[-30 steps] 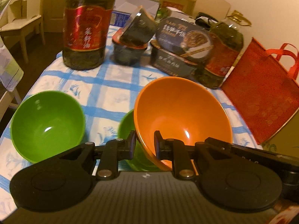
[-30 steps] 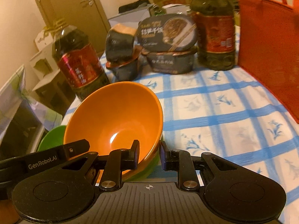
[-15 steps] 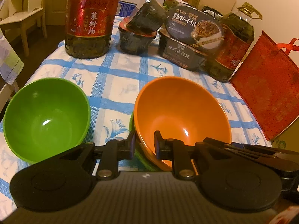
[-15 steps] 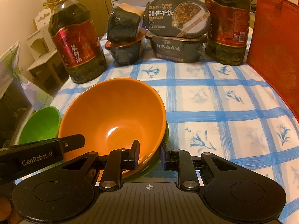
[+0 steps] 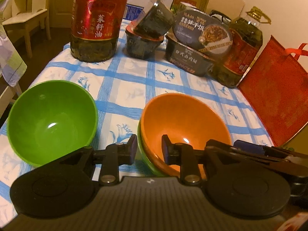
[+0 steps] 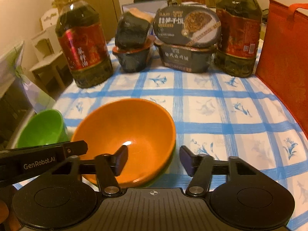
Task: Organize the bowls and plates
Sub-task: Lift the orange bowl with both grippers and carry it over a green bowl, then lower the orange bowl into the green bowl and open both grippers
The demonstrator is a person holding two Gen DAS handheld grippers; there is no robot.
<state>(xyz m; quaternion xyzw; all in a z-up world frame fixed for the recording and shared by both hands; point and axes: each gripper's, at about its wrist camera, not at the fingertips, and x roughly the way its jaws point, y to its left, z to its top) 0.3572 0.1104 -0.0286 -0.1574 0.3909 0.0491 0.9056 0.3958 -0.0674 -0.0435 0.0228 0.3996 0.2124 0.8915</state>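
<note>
An orange bowl (image 5: 184, 119) sits nested in a green bowl (image 5: 144, 154) on the checked tablecloth; the nested bowls also show in the right wrist view, orange (image 6: 127, 127) over a green rim (image 6: 163, 171). My left gripper (image 5: 149, 149) is open, its fingers apart on either side of the near left rim. My right gripper (image 6: 154, 158) is open, its fingers wide apart around the near right rim. A second green bowl (image 5: 52, 119) stands alone to the left and shows small in the right wrist view (image 6: 42, 127).
At the back of the table (image 6: 221, 111) stand two large oil bottles (image 5: 98, 19) (image 6: 238, 32), stacked dark food tubs (image 5: 148, 32) and boxed meals (image 6: 186, 42). A red bag (image 6: 284, 61) stands at the right edge. A chair (image 5: 25, 19) is off to the left.
Both grippers have let go of the orange bowl's rim and opened, the right one wide. The orange bowl has settled level into the green bowl beneath it.
</note>
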